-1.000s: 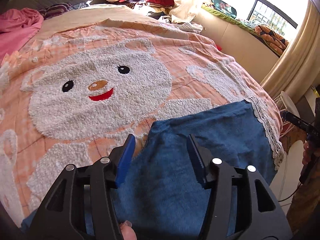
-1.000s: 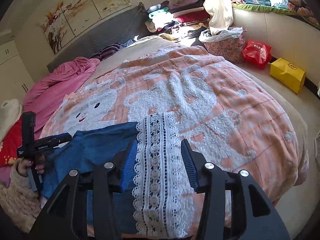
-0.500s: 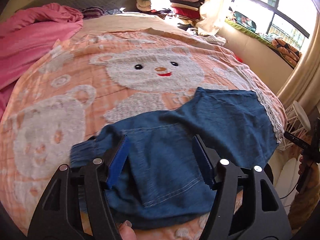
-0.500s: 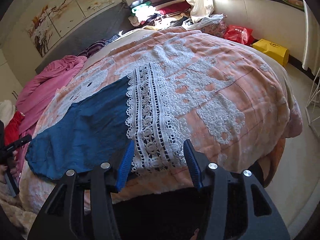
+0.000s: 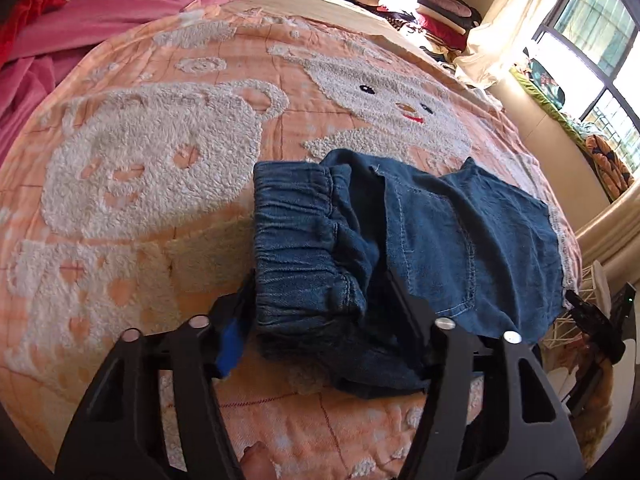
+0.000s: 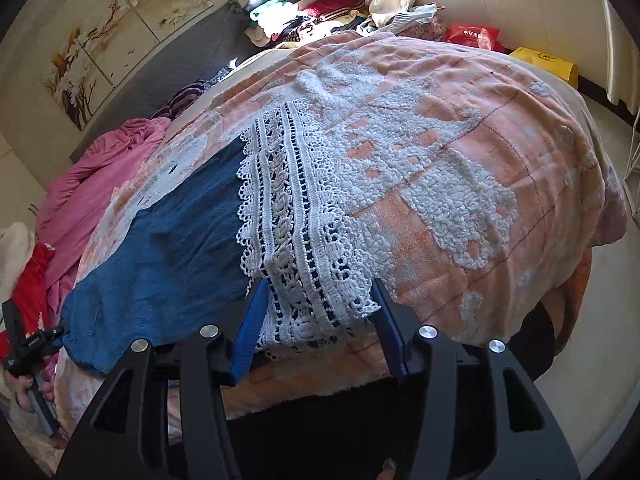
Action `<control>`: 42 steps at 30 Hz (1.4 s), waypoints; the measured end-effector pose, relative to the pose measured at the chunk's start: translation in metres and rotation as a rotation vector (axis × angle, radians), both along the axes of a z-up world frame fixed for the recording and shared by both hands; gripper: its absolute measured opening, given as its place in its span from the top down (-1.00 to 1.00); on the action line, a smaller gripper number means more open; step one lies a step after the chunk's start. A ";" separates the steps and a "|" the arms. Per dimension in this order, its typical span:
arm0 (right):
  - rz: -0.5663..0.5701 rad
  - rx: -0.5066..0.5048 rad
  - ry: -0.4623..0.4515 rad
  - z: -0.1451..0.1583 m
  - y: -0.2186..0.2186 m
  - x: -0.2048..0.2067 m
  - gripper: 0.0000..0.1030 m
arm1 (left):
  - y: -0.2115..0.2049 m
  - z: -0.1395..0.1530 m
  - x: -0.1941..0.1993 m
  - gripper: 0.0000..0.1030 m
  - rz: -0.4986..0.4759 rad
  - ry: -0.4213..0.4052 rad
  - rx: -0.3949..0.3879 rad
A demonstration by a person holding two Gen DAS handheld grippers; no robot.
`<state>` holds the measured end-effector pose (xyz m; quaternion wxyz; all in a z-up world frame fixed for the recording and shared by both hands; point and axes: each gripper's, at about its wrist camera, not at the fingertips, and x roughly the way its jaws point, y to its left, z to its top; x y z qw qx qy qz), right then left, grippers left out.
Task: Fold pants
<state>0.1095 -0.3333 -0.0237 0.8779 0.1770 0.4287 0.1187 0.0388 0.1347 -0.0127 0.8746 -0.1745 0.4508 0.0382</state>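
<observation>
Blue denim pants (image 5: 460, 232) lie across the near edge of the bed, with a white lace hem (image 6: 296, 220) at the leg end. My left gripper (image 5: 320, 280) straddles the bunched elastic waistband (image 5: 300, 240); its jaws are closing with the waistband between them, and I see no firm pinch. My right gripper (image 6: 318, 284) straddles the near corner of the lace hem, its jaws closing too. Each gripper shows small in the other's view: the right gripper (image 5: 592, 320) and the left gripper (image 6: 28, 344), held by a hand.
A peach blanket (image 5: 160, 160) with white bears covers the bed. A pink quilt (image 5: 100, 8) lies at the far left. Piled clothes (image 6: 288, 16) sit at the head end. On the floor stand a red bag (image 6: 474, 36) and a yellow bag (image 6: 548, 62). A window (image 5: 592, 52) is at the right.
My left gripper swept along the pants from the leg to the bunched waistband. My right gripper sank toward the bed's edge over the lace hem.
</observation>
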 end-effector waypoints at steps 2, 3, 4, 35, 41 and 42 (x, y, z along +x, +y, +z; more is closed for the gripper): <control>0.025 -0.014 -0.006 0.002 0.004 -0.002 0.47 | -0.003 0.001 -0.001 0.21 -0.005 -0.005 0.023; 0.030 -0.011 -0.017 0.004 0.005 -0.004 0.51 | -0.003 0.004 -0.003 0.23 -0.010 -0.011 0.031; 0.032 -0.016 -0.027 0.007 0.006 -0.007 0.52 | -0.001 0.008 -0.006 0.27 -0.014 -0.019 0.036; -0.026 -0.196 -0.116 0.049 0.020 -0.037 -0.01 | 0.003 0.070 -0.015 -0.23 -0.074 -0.188 0.156; 0.101 -0.197 -0.166 0.064 0.070 -0.033 -0.03 | -0.053 0.065 0.016 -0.25 -0.227 -0.218 0.078; 0.126 -0.201 -0.172 0.065 0.080 -0.032 -0.03 | -0.064 0.063 0.021 -0.25 -0.256 -0.218 0.084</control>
